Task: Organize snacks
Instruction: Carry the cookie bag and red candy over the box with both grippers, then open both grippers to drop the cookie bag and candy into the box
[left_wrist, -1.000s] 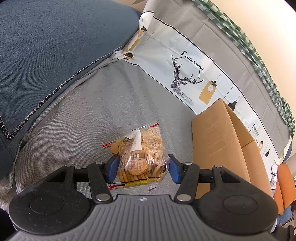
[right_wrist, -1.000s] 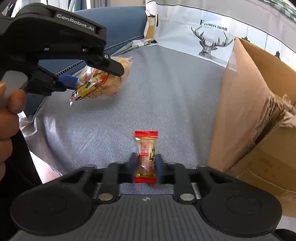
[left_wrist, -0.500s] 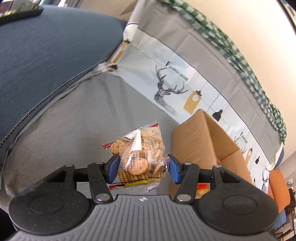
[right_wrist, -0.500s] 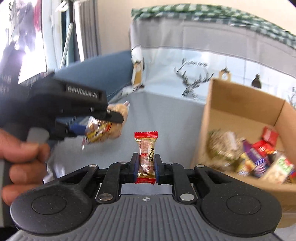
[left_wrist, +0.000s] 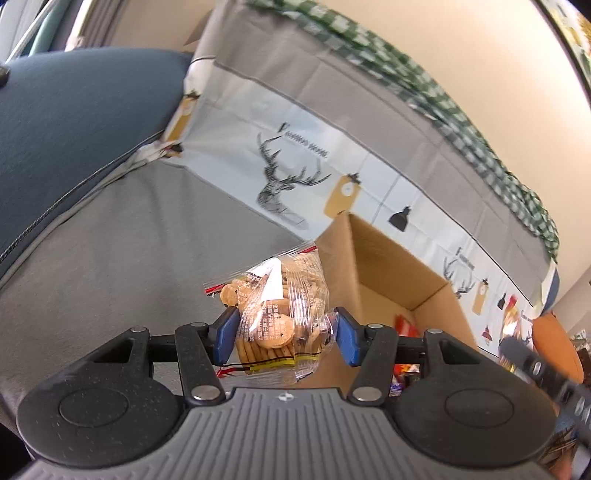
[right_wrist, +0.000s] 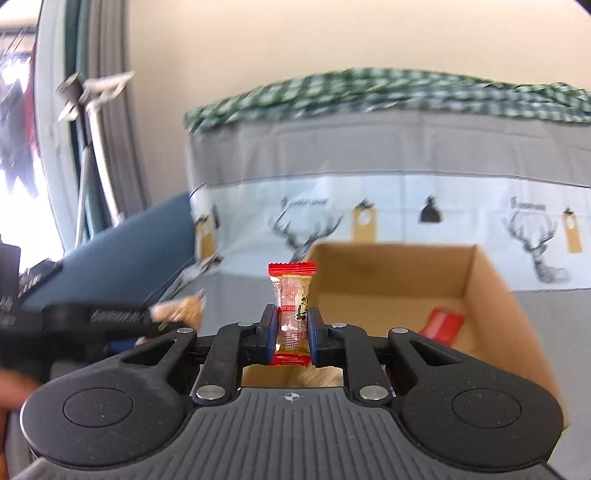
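Left tongs (left_wrist: 284, 332) clamped on a clear cookie bag (left_wrist: 279, 314), blue pads pressed into both its sides, bag lifted off the grey sofa seat (left_wrist: 122, 236) and hanging just beside the near left wall of the box (left_wrist: 373, 251). Right tongs (right_wrist: 291, 332) nearly together, pinching a small candy (right_wrist: 293, 310) upright by its middle, red crimped ends above and below the pads. Candy raised in front of the open box (right_wrist: 491, 280), at its near left corner. Inside the box, a red packet (right_wrist: 443, 325) on the bottom and more wrapped snacks (left_wrist: 404, 325). Behind, a deer-print cover (right_wrist: 369, 206) topped by green check cloth (right_wrist: 369, 92). Left tongs blurred at the right view's left edge (right_wrist: 110, 317).
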